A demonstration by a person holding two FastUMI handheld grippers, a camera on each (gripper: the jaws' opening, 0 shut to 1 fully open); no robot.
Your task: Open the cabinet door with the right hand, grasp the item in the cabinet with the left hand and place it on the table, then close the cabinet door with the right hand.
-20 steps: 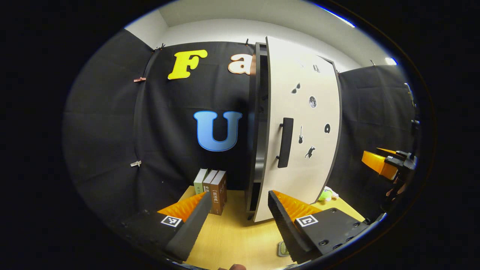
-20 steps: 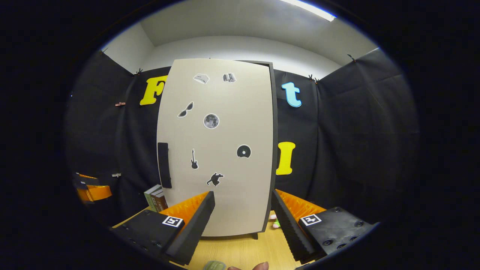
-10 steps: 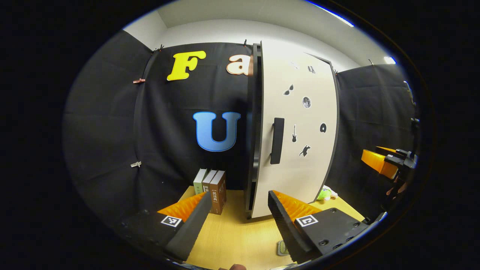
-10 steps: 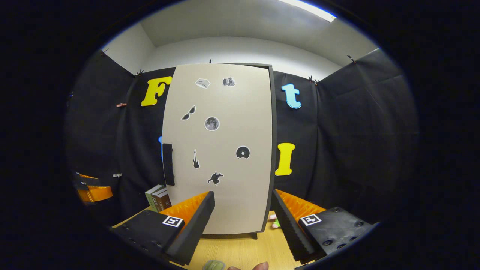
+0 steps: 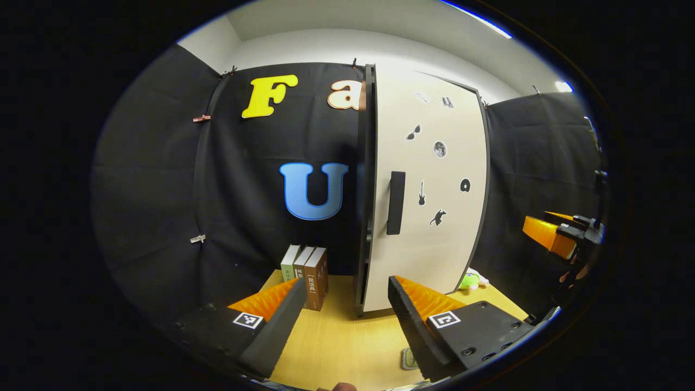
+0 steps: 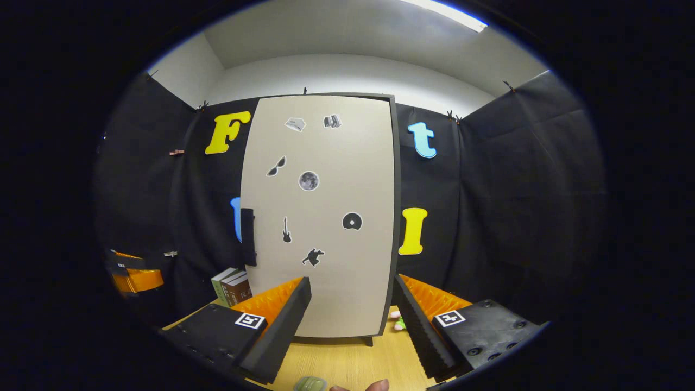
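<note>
The cabinet's beige door (image 5: 429, 250) with small stickers and a dark handle (image 5: 396, 202) lies almost flush against the dark cabinet body. In the right gripper view the door (image 6: 326, 163) faces me squarely, handle (image 6: 248, 237) at its left edge. My left gripper (image 5: 346, 282) is open and empty, low over the table in front of the cabinet. My right gripper (image 6: 352, 280) is open too, clear of the door and handle. A pale green object (image 5: 408, 358) lies on the table just below my left gripper.
Three books (image 5: 305, 274) stand upright on the wooden table (image 5: 336, 336) left of the cabinet. A green plush toy (image 5: 470, 281) lies by the cabinet's right foot. The right gripper (image 5: 559, 233) shows at the far right of the left gripper view.
The cabinet door has swung from partly ajar to almost flush with the cabinet. Both grippers have stayed open and have barely moved.
</note>
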